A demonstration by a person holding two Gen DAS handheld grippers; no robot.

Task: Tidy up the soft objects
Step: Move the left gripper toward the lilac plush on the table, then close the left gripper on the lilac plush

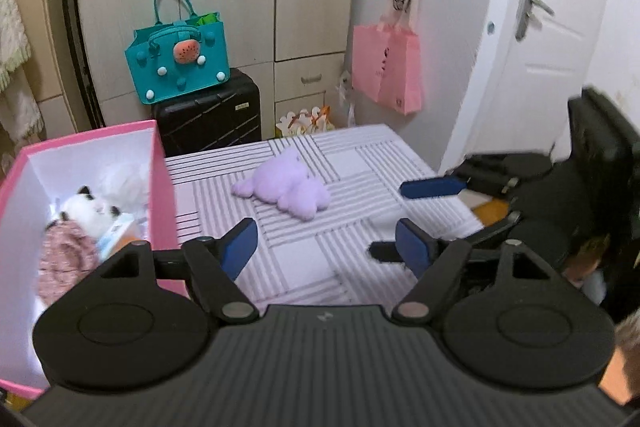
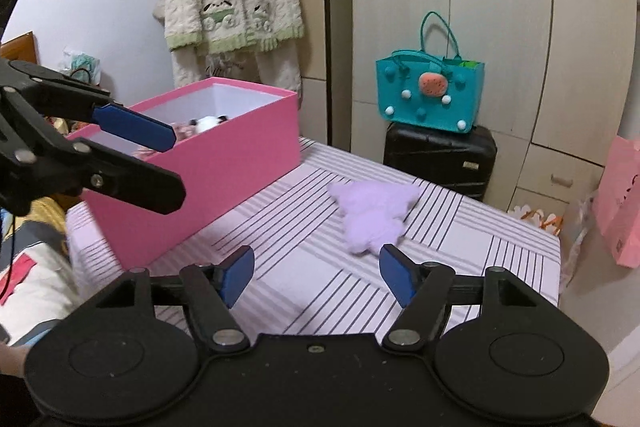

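Straight ahead of both open, empty grippers, the right gripper slightly nearer than the left gripper, lies a purple plush lengthwise on the desk.

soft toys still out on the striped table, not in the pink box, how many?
1. The purple plush lies mid-table on the striped cover, right of the pink box. Both jaws open, empty. The box already holds a panda plush and other soft items, partly hidden.
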